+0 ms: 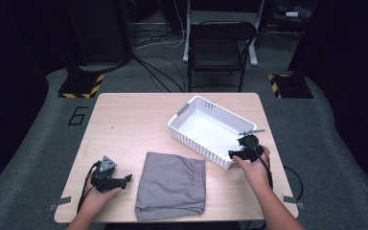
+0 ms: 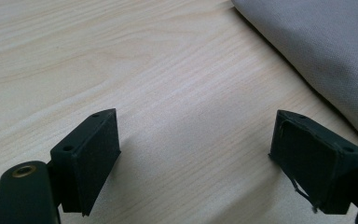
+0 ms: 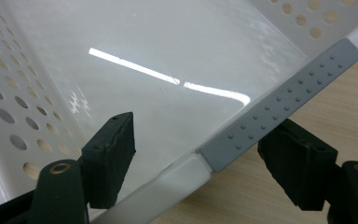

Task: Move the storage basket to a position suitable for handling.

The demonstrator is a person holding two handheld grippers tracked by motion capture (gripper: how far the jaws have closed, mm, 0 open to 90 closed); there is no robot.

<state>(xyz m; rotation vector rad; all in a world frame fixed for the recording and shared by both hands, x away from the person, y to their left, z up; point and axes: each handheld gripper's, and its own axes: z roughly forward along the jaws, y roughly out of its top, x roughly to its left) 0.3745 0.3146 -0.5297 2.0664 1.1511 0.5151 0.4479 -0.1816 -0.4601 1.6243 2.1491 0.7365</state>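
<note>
This looks like a lab or recording studio. A light wooden table stands on grey carpet, ringed by dark curtains. At twelve o'clock sits a black folding chair with loose cables on the floor behind it. At ten and two o'clock, stand bases carry yellow-black hazard tape. A number six marks the floor at nine o'clock.

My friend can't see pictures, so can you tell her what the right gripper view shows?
The right gripper has its two black jaws open astride the grey handle on the rim of a white basket: one jaw inside it, one outside over the wooden table. The basket's shiny floor reflects light.
</note>
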